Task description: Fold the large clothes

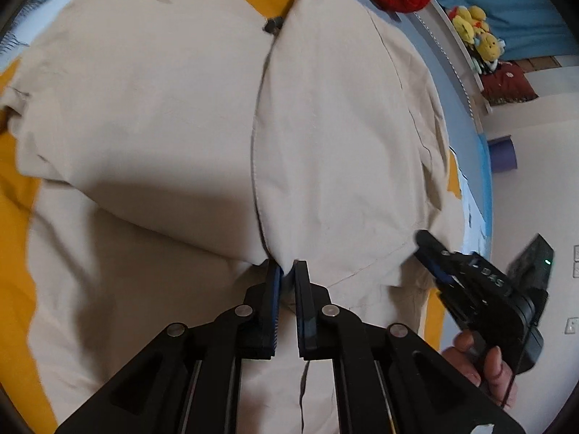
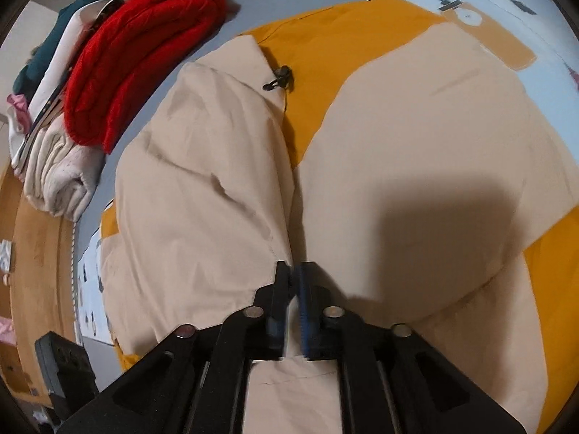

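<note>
On the bed (image 2: 275, 11): beige-and-yellow jacket (image 1: 163, 115) spread flat | left tool (image 1: 286, 271) pinched shut on its stitched front edge | right tool (image 2: 295, 275) nearly closed, nipping beige cloth | feels light, floppy, kinda slick, so grab seams or hems, not loose panels

One beige-and-yellow jacket (image 2: 416, 152), one red garment (image 2: 144, 58), one cord stopper (image 2: 280, 76), two tongs (image 1: 287, 271) (image 2: 295, 275).
</note>
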`<move>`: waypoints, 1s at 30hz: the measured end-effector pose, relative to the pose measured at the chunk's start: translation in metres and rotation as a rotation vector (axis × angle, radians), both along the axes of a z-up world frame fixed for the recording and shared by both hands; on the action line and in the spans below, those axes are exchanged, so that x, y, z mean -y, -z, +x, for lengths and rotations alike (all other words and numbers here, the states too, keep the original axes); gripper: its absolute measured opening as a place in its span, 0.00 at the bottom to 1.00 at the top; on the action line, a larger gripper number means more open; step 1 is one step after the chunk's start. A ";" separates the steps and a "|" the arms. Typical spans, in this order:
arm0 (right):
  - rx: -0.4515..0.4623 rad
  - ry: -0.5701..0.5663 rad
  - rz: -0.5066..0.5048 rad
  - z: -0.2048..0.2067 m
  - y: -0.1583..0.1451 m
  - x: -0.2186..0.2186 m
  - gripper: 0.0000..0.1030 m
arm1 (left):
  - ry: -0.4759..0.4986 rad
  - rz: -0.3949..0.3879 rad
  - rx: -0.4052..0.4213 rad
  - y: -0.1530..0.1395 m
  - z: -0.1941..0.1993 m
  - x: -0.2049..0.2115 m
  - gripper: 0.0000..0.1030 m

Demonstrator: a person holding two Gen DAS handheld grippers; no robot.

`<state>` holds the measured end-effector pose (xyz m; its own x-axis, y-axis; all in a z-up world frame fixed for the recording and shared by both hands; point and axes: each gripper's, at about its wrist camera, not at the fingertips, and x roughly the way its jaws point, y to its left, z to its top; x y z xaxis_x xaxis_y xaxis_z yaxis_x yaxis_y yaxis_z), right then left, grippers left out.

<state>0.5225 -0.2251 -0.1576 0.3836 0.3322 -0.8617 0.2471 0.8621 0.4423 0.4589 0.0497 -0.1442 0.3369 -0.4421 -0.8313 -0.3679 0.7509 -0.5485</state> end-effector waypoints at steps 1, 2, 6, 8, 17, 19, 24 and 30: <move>0.022 0.011 -0.038 -0.001 -0.008 0.000 0.22 | 0.002 0.043 0.008 -0.006 0.000 -0.001 0.09; 0.057 0.020 -0.089 -0.002 -0.018 0.000 0.25 | 0.007 0.078 0.016 -0.009 -0.001 -0.001 0.10; 0.247 -0.045 -0.235 -0.011 -0.060 -0.021 0.28 | 0.081 0.251 0.143 -0.037 -0.004 0.014 0.11; 0.292 -0.150 -0.174 -0.009 -0.065 -0.038 0.31 | 0.135 0.216 0.178 -0.036 -0.005 0.023 0.12; -0.013 -0.269 -0.088 -0.001 -0.002 -0.057 0.34 | 0.218 0.183 0.060 -0.009 0.000 0.032 0.16; 0.038 -0.267 -0.144 -0.004 -0.014 -0.059 0.34 | 0.192 0.189 0.080 -0.020 -0.002 0.025 0.17; 0.145 -0.214 -0.195 -0.018 -0.053 -0.058 0.34 | 0.122 0.237 0.148 -0.050 -0.012 0.006 0.17; 0.409 -0.184 -0.244 -0.055 -0.130 -0.046 0.34 | 0.084 0.303 0.260 -0.091 -0.037 -0.007 0.17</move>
